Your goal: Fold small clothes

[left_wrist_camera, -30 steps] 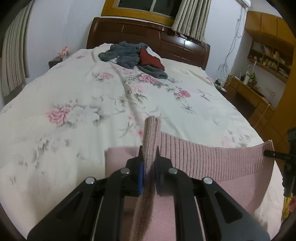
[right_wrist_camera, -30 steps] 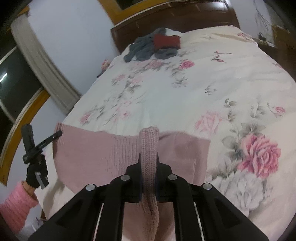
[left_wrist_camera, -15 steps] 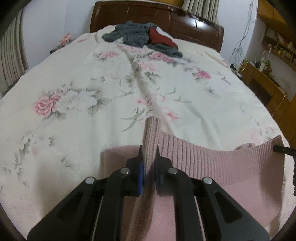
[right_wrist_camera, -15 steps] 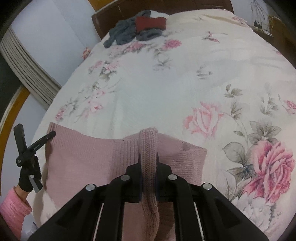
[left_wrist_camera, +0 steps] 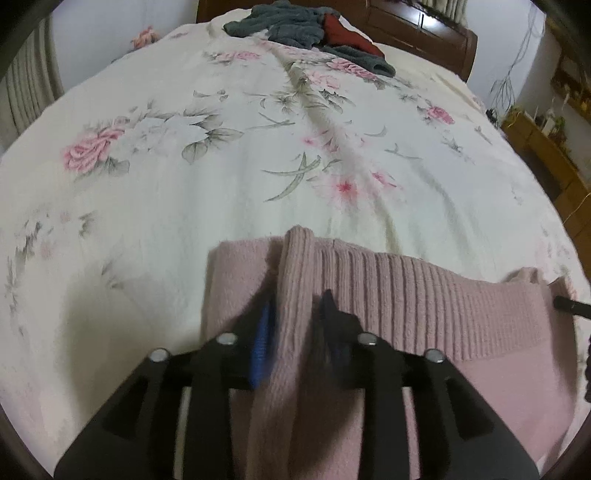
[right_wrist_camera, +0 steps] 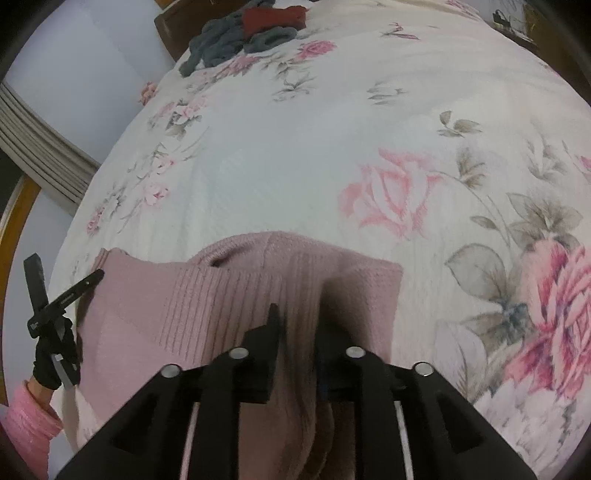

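Log, fold step, small pink knit top.

Position: the top lay flat on the floral bed, nearest end. In the L wrist view it ran from 6 to 4 o'clock, with the ribbed band along its far edge. A grey/red clothes pile sat well apart at 12 o'clock by the headboard.

Left gripper: jaws partly parted. A raised ridge of rib knit stood between them. It touched the blue pad side, with a shadowed gap on the other. Blurred, so I judged it open with no real clamp.

Right gripper: same picture. The jaws were apart with the pinched-up knit standing loosely between them. Blur there too, and I read it as released.

Risks as I judged them:
1. The ridges stayed tented up in both jaws. If I pulled back low, a pad could snag the rib and drag the edge, undoing the fold.
2. In the R view there was a pucker at approx 11 o'clock from the jaws, where the layers gaped. The far edge was not square. A 2nd fold over that would come out lopsided.
3. The near part of the top was hidden under both rigs, so I couldn't tell if it hung off the bed. If it did, its weight might creep the whole piece back.
4. Soft quilt underneath, so pressing down to flatten would wrinkle bed and knit together.
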### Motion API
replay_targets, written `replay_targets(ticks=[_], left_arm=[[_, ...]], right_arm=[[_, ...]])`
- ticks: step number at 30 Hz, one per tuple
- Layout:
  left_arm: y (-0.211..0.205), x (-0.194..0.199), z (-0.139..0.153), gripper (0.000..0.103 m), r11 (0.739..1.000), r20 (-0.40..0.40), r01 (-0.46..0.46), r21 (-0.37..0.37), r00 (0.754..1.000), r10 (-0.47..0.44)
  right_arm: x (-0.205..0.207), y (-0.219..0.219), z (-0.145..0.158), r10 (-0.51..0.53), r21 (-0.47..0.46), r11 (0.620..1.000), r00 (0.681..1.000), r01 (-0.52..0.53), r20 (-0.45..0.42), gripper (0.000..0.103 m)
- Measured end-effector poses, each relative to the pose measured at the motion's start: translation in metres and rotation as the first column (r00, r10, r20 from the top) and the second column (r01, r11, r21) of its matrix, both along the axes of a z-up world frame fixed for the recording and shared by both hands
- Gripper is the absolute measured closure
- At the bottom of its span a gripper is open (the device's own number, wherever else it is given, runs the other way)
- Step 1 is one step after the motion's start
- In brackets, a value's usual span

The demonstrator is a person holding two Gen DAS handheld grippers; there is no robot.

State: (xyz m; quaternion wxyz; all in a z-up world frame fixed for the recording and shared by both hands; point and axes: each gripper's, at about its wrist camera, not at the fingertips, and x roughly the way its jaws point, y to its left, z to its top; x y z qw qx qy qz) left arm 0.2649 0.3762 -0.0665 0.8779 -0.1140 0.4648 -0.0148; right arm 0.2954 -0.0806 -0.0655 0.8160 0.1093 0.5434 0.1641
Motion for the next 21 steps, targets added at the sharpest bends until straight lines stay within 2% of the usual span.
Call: replay_targets(ticks=[3, 4, 10, 13, 16, 18, 19, 20, 21], left_arm=[[-0.001, -0.015, 0.01, 0.044, 1.0, 0.017, -0.001, 0.009, 1.0, 0.001], [-0.002, -0.022, 0.014, 0.043, 1.0, 0.025, 0.004, 0.012, 1.0, -0.004], [-0.008, -0.068, 0.035, 0.039, 1.0, 0.071, 0.02, -0.01, 0.997, -0.019], [-0.019, -0.098, 0.04, 0.037, 0.998, 0.078, 0.049, -0.031, 0.996, -0.046], [-0.03, -0.118, 0.035, 0.034, 0.995, 0.053, 0.08, -0.057, 0.996, -0.077], [-0.039, -0.127, 0.028, 0.034, 0.993, 0.018, 0.102, -0.066, 0.995, -0.101], [-0.044, -0.13, 0.024, 0.034, 0.991, 0.005, 0.113, -0.07, 0.994, -0.113], [-0.046, -0.132, 0.021, 0.034, 0.99, -0.003, 0.12, -0.07, 0.993, -0.121], [-0.05, -0.134, 0.017, 0.034, 0.989, -0.015, 0.131, -0.062, 0.991, -0.132]], right_arm=[[-0.013, -0.009, 0.009, -0.015, 0.027, 1.0, 1.0, 0.015, 0.004, 0.071], [-0.019, -0.011, 0.013, -0.014, 0.038, 0.999, 1.0, 0.013, 0.008, 0.069], [-0.071, -0.018, 0.029, 0.035, 0.123, 0.992, 0.999, -0.033, -0.017, 0.063], [-0.105, -0.017, 0.027, 0.068, 0.132, 0.989, 0.997, -0.061, -0.048, 0.062], [-0.13, -0.015, 0.017, 0.086, 0.14, 0.988, 0.991, -0.071, -0.106, 0.063], [-0.142, -0.012, 0.01, 0.116, 0.175, 0.98, 0.984, -0.091, -0.136, 0.077], [-0.145, -0.01, 0.009, 0.123, 0.182, 0.979, 0.982, -0.096, -0.145, 0.088], [-0.149, -0.008, 0.007, 0.126, 0.172, 0.98, 0.98, -0.099, -0.156, 0.094], [-0.151, -0.007, 0.007, 0.126, 0.162, 0.982, 0.98, -0.101, -0.153, 0.094]])
